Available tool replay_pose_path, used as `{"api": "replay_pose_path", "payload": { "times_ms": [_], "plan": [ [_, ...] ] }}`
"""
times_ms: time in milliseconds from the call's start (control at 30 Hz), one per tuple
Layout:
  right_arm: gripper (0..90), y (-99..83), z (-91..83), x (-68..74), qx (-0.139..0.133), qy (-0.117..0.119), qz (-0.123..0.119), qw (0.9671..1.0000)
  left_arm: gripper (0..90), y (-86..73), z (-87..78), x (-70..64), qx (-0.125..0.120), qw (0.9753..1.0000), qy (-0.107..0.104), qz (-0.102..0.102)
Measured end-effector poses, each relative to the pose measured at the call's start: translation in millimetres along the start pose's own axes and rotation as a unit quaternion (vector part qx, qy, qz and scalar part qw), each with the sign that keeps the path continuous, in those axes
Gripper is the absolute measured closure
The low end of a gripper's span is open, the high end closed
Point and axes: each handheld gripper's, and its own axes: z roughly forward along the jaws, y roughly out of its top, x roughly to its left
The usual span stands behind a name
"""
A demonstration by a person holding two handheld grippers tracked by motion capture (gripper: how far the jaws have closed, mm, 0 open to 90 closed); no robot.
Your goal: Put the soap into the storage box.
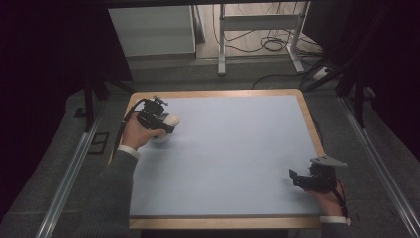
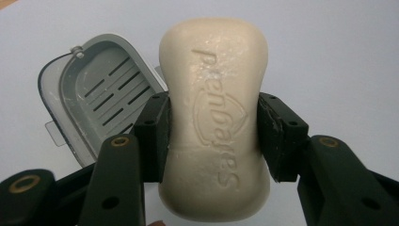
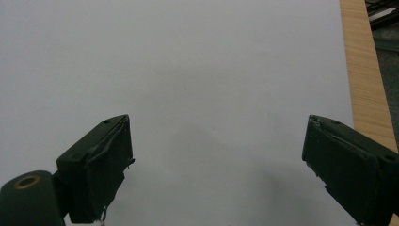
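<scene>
Two grippers: left gripper (image 2: 214, 136) clamps soap bar (image 2: 215, 113) above soap dish (image 2: 89, 94); right gripper (image 3: 216, 165) spread wide, idle.

A lab-style recording bay — a table (image 1: 307, 124) with a pale blue top between metal floor rails (image 1: 74, 168), black curtains (image 1: 44, 59), loose cables (image 1: 270, 44) and a frame stand (image 1: 257, 29) behind.
</scene>
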Motion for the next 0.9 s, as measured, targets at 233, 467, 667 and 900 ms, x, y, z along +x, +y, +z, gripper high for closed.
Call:
{"api": "replay_pose_path", "payload": {
  "times_ms": [233, 467, 667, 900],
  "plan": [
    [8.6, -0.2, 0.1, -0.4, 0.002, 0.001, 0.000, 1.0000, 49.7, 2.3, 3.7, 7.5, -0.003, 0.9999, 0.001, -0.016],
    [8.6, -0.5, 0.2, -1.2, 0.003, 0.001, 0.002, 1.0000, 49.7, 4.6, 8.6, 17.1, -0.001, 0.9993, 0.010, -0.036],
    [8.6, -0.8, 0.9, -1.1, 0.005, 0.000, 0.001, 1.0000, 49.6, 5.4, 18.4, 26.3, 0.003, 0.9983, 0.021, -0.055],
    [8.6, -1.4, 1.5, -1.8, 0.005, -0.001, 0.001, 1.0000, 49.6, 6.4, 27.5, 34.2, 0.004, 0.9963, 0.033, -0.080]
  ]
}}
